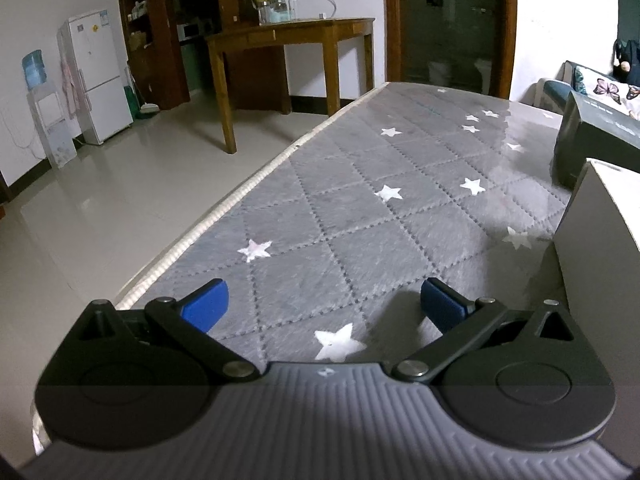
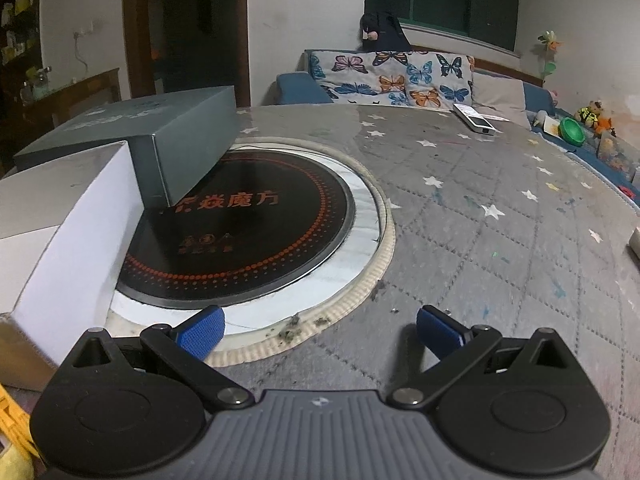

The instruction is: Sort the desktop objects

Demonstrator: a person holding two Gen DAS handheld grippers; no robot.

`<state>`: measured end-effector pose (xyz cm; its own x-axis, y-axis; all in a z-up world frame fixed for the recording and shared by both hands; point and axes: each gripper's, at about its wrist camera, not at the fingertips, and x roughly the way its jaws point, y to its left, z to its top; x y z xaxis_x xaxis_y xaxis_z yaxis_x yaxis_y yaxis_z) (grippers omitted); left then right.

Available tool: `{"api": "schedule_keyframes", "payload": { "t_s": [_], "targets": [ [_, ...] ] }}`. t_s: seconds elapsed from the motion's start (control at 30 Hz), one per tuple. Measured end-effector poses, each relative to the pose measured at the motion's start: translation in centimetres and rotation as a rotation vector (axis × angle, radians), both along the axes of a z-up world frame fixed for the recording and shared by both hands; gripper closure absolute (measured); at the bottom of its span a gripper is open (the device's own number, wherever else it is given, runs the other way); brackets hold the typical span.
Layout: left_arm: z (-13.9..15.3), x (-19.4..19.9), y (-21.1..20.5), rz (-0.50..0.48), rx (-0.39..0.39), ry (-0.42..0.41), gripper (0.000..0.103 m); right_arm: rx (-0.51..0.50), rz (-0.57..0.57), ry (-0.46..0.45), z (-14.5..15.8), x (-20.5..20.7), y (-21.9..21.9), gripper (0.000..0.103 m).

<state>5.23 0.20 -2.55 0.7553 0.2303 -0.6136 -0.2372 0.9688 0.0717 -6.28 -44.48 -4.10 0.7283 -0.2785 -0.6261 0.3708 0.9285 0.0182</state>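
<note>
Blue-padded, your left gripper and right gripper gape wide and empty over the cloth, ready to grasp; white box and grey box sit by the hob.

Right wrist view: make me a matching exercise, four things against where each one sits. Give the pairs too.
Things:
1. dark grey box
2. white box
3. round black cooktop
4. white remote

Places:
A. far right of the table, near the sofa
B. set into the round cut-out in the grey star cover
C. nearest on the left, beside the left jaw
D. behind the white box, its corner over the black disc

Pairs: 1-D, 2-C, 3-B, 4-A
</note>
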Motion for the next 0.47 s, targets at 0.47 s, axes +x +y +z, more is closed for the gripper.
{"api": "schedule_keyframes", "payload": {
  "t_s": [0.47],
  "targets": [
    [-0.9,1.1,-0.2,0.004,-0.047,0.000,0.000,-0.019,-0.011,0.013,-0.1,0.6,0.1,0.000]
  ]
}}
